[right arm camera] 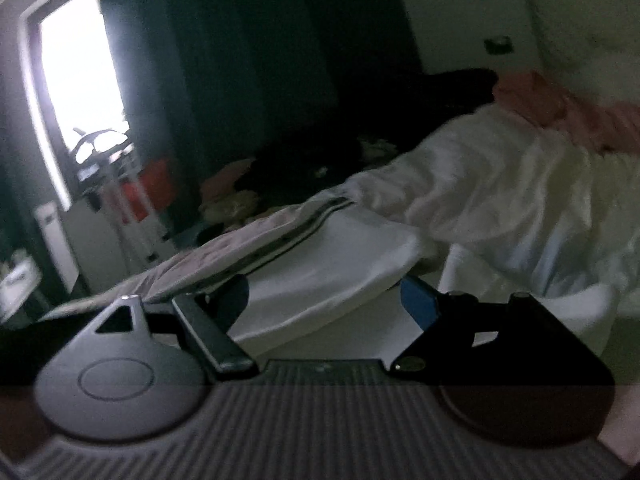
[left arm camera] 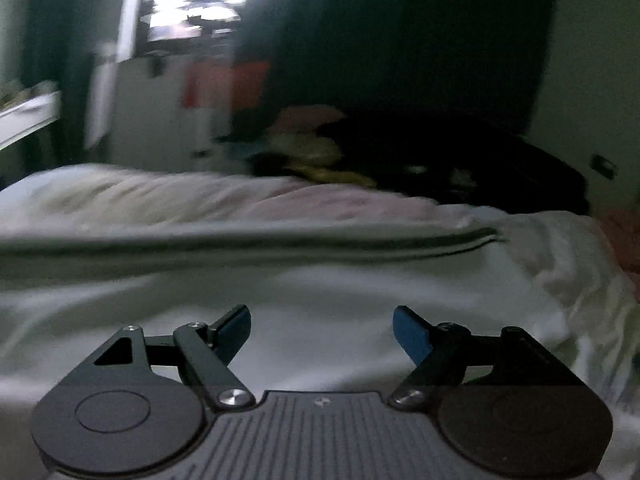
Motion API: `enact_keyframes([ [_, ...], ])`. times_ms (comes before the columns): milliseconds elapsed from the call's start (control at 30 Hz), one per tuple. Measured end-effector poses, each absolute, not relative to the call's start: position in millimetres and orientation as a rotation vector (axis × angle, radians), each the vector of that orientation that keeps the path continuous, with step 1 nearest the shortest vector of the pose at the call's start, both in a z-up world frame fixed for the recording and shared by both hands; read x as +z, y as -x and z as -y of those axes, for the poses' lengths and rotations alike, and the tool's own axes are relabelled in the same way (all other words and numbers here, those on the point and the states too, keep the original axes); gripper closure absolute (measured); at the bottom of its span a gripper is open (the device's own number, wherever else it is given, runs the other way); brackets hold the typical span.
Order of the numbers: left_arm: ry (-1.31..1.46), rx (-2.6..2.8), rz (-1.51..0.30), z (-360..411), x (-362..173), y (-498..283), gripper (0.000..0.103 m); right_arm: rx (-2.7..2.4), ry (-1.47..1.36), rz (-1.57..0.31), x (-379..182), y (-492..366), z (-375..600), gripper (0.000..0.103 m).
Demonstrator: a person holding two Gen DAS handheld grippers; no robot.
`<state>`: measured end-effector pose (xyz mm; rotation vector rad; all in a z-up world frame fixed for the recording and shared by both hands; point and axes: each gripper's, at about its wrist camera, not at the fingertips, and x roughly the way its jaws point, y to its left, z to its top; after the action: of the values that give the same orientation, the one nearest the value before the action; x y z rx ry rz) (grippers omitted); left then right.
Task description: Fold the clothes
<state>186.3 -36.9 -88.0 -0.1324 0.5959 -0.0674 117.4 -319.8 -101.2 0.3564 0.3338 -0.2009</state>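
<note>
Both shots are pretty dark and blurry, so take the details loosely. Two tools here, one per hand. The left tool has its two blue-padded fingers spread wide with nothing between them, hanging just over a white garment that lies flat on the bed. The right tool is spread too, not pinching anything, low by the folded edge of that same white garment, which sits between its two fingers in the picture; can't tell if a pad touches the cloth.

Just past the fingers, the garment has a trim of two dark stripes along its far edge. Behind that, one pale pinkish piece lies spread out, and to the right one rumpled white sheet. One coral-pink cloth is bunched near the wall. Farther back is a dark heap of clothes with some yellowish bits, then one bright window beside dark curtains.
</note>
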Motion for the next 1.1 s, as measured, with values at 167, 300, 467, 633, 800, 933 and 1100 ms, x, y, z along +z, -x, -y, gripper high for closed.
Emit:
enact_keyframes([
  [167, 0.275, 0.129, -0.666, -78.5, -78.7, -89.0, 0.024, -0.126, -0.283, -0.32, -82.8, -96.1, 308.9, 0.018],
  [300, 0.594, 0.254, -0.712, -178.7, -75.9, -25.6, 0.022, -0.12, -0.267, -0.359, -79.2, -94.6, 302.9, 0.018],
  [467, 0.873, 0.293, -0.724, -254.0, -84.3, 21.4, 0.021, -0.136, -0.197, -0.387, -77.3, -97.8, 295.7, 0.018],
  [633, 1.102, 0.4, -0.523, -294.2, -94.8, 54.9, 0.015, -0.173, -0.218, -0.387, -73.5, -97.4, 305.3, 0.018],
  [800, 1.293, 0.507, -0.382, -321.6, -108.9, 85.5, 0.015, -0.216, -0.232, -0.355, -71.1, -83.3, 320.2, 0.018],
  [933, 1.41, 0.481, -0.353, -339.2, -122.4, 91.2, 0.015, -0.243, -0.286, -0.353, -71.6, -71.2, 344.3, 0.018],
  [1100, 1.461, 0.516, -0.382, -355.4, -137.1, 90.2, 0.023, -0.316, -0.412, -0.383, -82.6, -63.5, 386.7, 0.018],
])
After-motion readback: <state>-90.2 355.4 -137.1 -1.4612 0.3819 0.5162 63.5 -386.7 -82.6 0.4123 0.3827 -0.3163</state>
